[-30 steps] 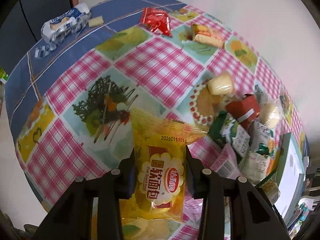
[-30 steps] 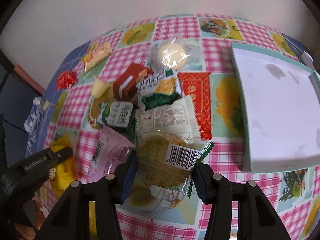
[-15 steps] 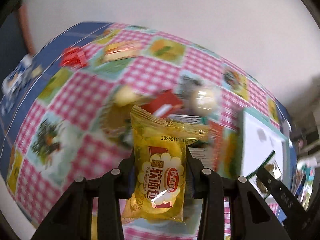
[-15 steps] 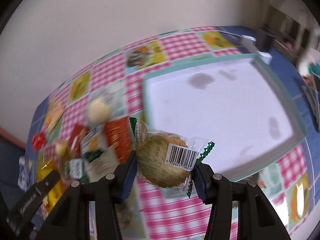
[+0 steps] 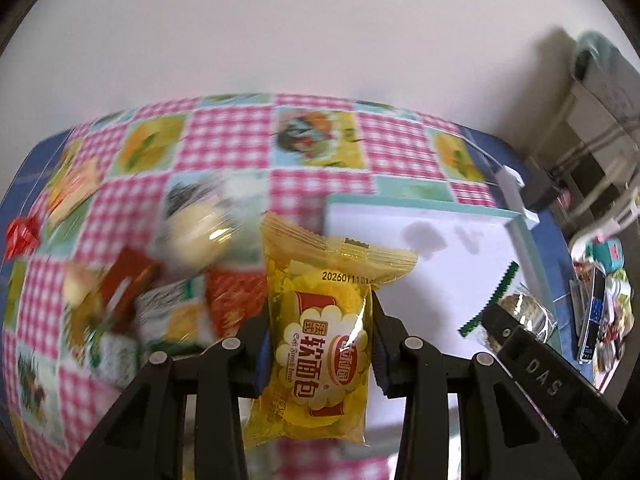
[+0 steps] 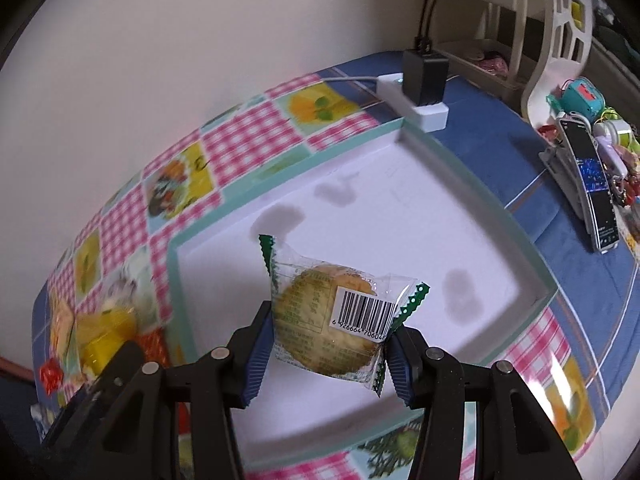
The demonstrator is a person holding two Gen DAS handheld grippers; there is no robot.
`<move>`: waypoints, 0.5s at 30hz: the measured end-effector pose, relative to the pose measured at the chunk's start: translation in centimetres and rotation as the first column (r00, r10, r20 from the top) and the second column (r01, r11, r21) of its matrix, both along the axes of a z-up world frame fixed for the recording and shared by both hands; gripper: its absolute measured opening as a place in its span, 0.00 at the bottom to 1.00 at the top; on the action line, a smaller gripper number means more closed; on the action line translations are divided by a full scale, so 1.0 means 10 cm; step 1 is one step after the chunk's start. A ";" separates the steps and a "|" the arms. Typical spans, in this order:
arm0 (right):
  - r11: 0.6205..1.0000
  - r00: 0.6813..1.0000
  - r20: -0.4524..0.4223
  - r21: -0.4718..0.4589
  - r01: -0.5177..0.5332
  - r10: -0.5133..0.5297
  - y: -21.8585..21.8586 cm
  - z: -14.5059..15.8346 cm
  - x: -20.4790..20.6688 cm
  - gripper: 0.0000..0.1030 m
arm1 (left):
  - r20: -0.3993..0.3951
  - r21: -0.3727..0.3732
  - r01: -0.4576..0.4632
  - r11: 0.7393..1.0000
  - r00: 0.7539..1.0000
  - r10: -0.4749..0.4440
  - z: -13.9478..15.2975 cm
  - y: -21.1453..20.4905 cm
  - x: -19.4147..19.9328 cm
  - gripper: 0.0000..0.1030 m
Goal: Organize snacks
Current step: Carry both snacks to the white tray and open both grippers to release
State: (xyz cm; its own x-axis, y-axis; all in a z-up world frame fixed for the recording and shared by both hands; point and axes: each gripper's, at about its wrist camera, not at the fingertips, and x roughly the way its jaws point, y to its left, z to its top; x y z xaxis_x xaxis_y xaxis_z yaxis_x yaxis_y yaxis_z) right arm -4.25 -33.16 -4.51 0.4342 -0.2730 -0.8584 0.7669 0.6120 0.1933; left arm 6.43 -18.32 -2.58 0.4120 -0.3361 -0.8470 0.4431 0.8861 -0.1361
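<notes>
My left gripper is shut on a yellow soft-bread packet, held above the near left edge of the white tray with its teal rim. My right gripper is shut on a clear-wrapped round cake with a barcode and green crimped ends, hanging over the tray's white floor. In the left wrist view the right gripper and its cake show at the right, over the tray. A blurred heap of snack packets lies left of the tray.
A white power strip with a black plug sits just behind the tray's far corner. A phone on a stand and small clutter stand at the right on the blue cloth. A wall runs behind the checked tablecloth.
Both grippers have swung right from the snack heap to the tray, each keeping its packet. The right gripper's cake now hangs over the tray floor; the left gripper's packet has reached the tray's edge.
</notes>
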 end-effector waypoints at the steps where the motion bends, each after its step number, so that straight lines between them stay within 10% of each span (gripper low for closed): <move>1: 1.000 1.000 -0.001 -0.001 0.005 -0.005 -0.04 -0.01 0.02 0.53 | 0.011 0.004 0.022 1.000 1.000 -0.022 0.00 -0.12 0.00 0.40; 15: 0.998 0.997 -0.046 -0.019 0.067 -0.067 -0.62 -0.36 0.29 0.53 | -0.015 -0.028 0.097 0.995 0.995 -0.097 -0.39 -0.71 0.31 0.40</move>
